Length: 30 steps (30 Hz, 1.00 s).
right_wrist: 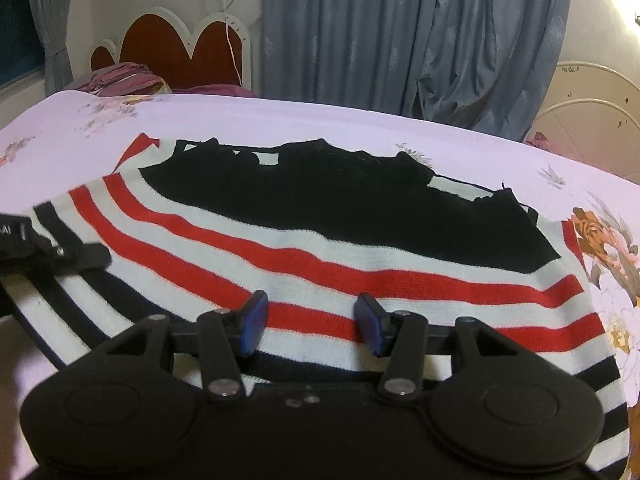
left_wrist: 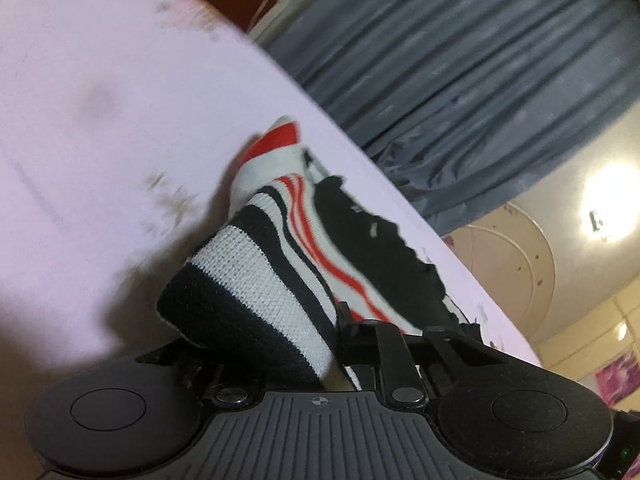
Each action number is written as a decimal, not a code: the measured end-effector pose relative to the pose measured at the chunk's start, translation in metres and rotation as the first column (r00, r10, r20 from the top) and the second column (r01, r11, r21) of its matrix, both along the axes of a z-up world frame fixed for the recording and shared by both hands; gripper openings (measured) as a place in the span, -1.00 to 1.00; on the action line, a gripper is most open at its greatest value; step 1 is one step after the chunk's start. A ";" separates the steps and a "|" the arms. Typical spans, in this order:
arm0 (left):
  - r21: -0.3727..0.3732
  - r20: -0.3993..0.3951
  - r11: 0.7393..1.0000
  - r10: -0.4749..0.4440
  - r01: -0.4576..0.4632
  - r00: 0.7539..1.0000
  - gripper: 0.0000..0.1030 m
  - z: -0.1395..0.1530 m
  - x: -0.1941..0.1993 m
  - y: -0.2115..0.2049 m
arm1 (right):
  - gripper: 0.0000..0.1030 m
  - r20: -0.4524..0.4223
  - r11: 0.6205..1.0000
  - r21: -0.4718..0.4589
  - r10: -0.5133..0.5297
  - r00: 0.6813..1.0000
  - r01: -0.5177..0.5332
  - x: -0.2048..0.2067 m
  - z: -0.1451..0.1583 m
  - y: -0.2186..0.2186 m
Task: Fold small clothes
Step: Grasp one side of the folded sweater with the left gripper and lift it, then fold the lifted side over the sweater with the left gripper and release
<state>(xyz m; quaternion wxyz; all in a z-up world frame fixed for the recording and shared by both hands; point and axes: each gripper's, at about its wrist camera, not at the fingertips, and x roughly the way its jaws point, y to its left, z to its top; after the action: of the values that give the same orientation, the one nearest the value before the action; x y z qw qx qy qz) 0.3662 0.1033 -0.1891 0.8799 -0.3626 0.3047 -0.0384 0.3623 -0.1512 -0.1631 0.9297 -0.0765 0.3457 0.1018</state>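
Observation:
A small knit garment with white, red and navy stripes and a black upper panel lies spread on a pale pink floral bed sheet. My right gripper is open, its blue pads hovering over the lower striped part. My left gripper is shut on the garment's left edge and lifts it off the sheet; its fingers are mostly hidden by the cloth. The left gripper also shows in the right wrist view at the garment's left edge.
A red and white headboard and rumpled pink bedding stand at the far end of the bed. Grey-blue curtains hang behind. A cream metal frame stands at the right.

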 end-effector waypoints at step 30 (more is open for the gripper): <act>0.637 0.004 0.652 -0.536 0.411 0.844 -0.28 0.081 -0.011 -0.232 | 0.00 -0.051 0.917 0.340 -0.203 0.978 0.208 -0.037 0.050 -0.238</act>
<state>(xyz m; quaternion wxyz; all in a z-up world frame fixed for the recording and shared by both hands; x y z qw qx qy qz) 0.3550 -0.1287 -0.1083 0.9322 0.0414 0.2979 -0.2015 0.3250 -0.3890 -0.1130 0.9316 0.1243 0.3356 0.0629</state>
